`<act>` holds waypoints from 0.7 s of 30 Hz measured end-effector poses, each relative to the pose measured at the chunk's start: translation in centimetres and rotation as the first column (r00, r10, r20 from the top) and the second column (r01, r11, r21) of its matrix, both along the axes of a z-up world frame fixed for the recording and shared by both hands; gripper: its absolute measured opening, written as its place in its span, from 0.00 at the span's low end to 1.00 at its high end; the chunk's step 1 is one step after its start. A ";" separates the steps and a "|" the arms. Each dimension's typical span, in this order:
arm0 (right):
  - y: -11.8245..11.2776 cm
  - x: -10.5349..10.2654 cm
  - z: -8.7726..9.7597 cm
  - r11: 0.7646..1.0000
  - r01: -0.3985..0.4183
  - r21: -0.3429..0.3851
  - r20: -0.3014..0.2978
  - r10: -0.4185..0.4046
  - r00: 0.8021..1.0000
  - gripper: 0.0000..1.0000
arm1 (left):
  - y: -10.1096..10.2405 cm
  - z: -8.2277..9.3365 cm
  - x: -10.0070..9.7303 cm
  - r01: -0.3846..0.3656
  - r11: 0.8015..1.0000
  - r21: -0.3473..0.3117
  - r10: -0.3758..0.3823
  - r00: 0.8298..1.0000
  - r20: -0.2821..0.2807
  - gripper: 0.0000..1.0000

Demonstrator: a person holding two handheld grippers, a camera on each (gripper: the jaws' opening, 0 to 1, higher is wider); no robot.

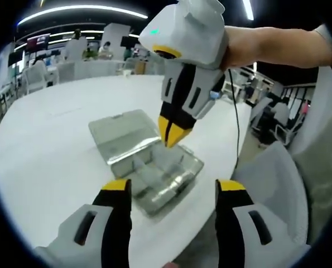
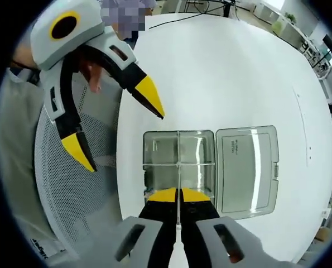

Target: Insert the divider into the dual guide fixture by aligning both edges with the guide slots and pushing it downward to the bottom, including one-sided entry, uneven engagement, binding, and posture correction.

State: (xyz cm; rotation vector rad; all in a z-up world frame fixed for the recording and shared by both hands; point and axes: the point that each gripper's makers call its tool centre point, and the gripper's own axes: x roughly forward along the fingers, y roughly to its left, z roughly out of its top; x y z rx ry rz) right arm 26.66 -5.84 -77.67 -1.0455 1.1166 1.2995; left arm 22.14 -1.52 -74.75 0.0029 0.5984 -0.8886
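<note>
On the white desk [image 2: 221, 72] lies the clear box [image 2: 179, 164], lid open — the right claw [image 2: 179, 194] pinches the thin divider [image 2: 178, 167] standing in its slots. The left claw [image 1: 174, 188] hovers spread beside it.

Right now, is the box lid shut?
No: in the right gripper view the clear box lies open on the white table, its lid folded out flat beside the compartments.

boxes: 1 [image 2: 178, 166] | lids: 1 [image 2: 247, 167] | claws: 2 [image 1: 173, 192] [image 2: 179, 195] | tables: 1 [image 2: 227, 72]
</note>
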 end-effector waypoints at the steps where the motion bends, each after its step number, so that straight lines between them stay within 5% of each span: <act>1: 0.0 -0.1 0.0 1.000 -0.004 -0.001 -0.001 0.004 1.000 0.00 | 0.1 0.0 0.0 -0.002 1.000 -0.001 0.002 1.000 -0.002 0.59; 21: 0.1 0.1 -0.8 1.000 -0.022 -0.016 0.005 0.022 1.000 0.00 | 0.4 -0.2 0.2 -0.008 1.000 0.001 0.008 1.000 -0.007 0.59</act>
